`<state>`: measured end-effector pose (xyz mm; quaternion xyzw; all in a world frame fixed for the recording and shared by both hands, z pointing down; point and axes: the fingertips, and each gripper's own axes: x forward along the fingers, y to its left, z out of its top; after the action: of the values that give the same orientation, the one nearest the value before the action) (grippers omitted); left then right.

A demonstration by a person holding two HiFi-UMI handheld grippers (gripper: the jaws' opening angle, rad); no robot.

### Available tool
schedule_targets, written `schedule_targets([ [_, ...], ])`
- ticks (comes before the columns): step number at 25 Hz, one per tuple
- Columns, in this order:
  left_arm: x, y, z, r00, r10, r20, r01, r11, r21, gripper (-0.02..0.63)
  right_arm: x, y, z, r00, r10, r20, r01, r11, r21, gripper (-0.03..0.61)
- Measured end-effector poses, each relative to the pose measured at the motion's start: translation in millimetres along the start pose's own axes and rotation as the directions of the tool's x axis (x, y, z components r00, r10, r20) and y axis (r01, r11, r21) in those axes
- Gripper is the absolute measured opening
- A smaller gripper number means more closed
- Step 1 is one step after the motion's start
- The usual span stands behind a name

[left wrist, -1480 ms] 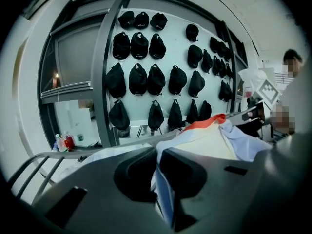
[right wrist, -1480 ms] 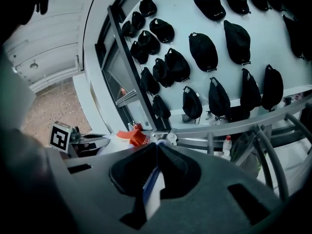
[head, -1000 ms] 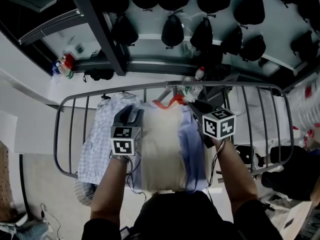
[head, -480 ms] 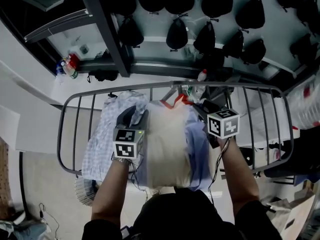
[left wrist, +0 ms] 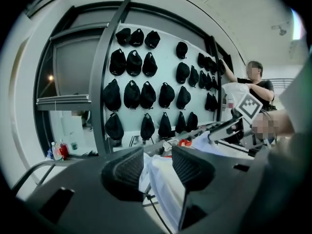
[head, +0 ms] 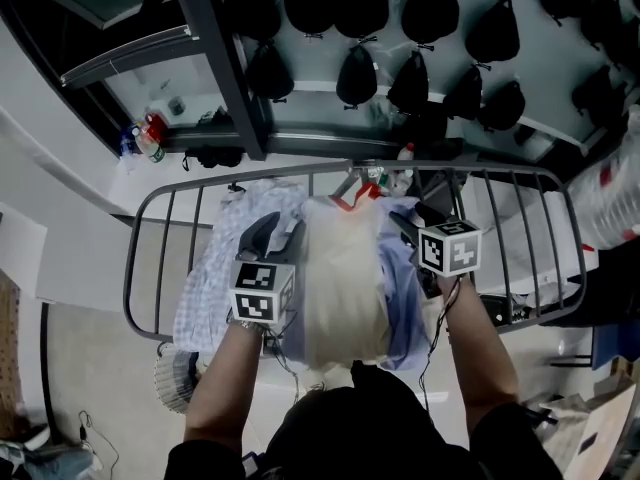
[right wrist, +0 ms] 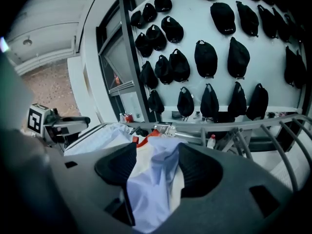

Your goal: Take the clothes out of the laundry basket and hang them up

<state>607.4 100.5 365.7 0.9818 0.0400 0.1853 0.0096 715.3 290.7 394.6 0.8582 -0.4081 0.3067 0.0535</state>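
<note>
— Cloth like that cream garment point(head: 345, 278), how will it handle?

— Light and limp, I'd judge. It lies draped across the middle of the drying rack point(head: 480, 171), far rail to near edge, between a checked shirt point(head: 215, 268) toward the left edge and a light blue shirt point(head: 405, 303) touching its right side. Pulled unevenly it would likely slide off the bars, so take it by a shoulder seam or hem on each side.

— And the grippers?

— The left gripper point(left wrist: 157, 159) is spread, and its jaws have just been opening; white cloth shows in the gap, not pinched. The right gripper point(right wrist: 157, 162) has likewise just been opening, and a fold of the blue shirt lies loose between its jaws.

— What can't you see?

— The laundry basket, for certain; a pale meshed thing point(head: 172, 380) under the rack's near left corner may be it. An orange hanger point(head: 362, 193) peeks out at the far rail, but which garment it carries is hidden. The near hems are cut off by the person's own body.
</note>
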Motion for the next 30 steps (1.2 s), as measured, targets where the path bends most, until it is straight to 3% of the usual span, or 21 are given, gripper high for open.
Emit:
schedule_targets([
  [5,-22,-5,2,1.000,-0.006,0.019,0.006,1.000,0.007,0.173,-17,12,-2,1.000,-0.022,0.002,0.022,0.999,0.024,0.284],
  [14,-55,-14,9,0.997,-0.018,0.075,0.018,1.000,0.010,0.167,-35,33,-3,0.995,0.021,0.097,-0.026,0.999,0.044,0.285],
  [17,-67,-16,12,0.996,-0.024,0.089,0.024,1.000,0.011,0.153,-51,52,9,0.985,0.051,0.167,-0.055,0.998,0.021,0.197],
  [19,-77,-17,14,0.995,-0.027,0.100,0.026,1.000,0.012,0.122,-62,67,17,0.972,0.076,0.221,-0.078,0.997,0.003,0.015],
  [24,-103,-19,18,0.991,-0.015,0.136,0.014,1.000,0.004,0.041,-84,103,24,0.950,0.127,0.284,-0.122,0.992,-0.035,0.008],
  [30,-139,-19,14,0.987,-0.006,0.161,0.008,1.000,-0.007,0.015,-114,144,23,0.928,0.171,0.331,-0.163,0.985,-0.054,0.006],
])
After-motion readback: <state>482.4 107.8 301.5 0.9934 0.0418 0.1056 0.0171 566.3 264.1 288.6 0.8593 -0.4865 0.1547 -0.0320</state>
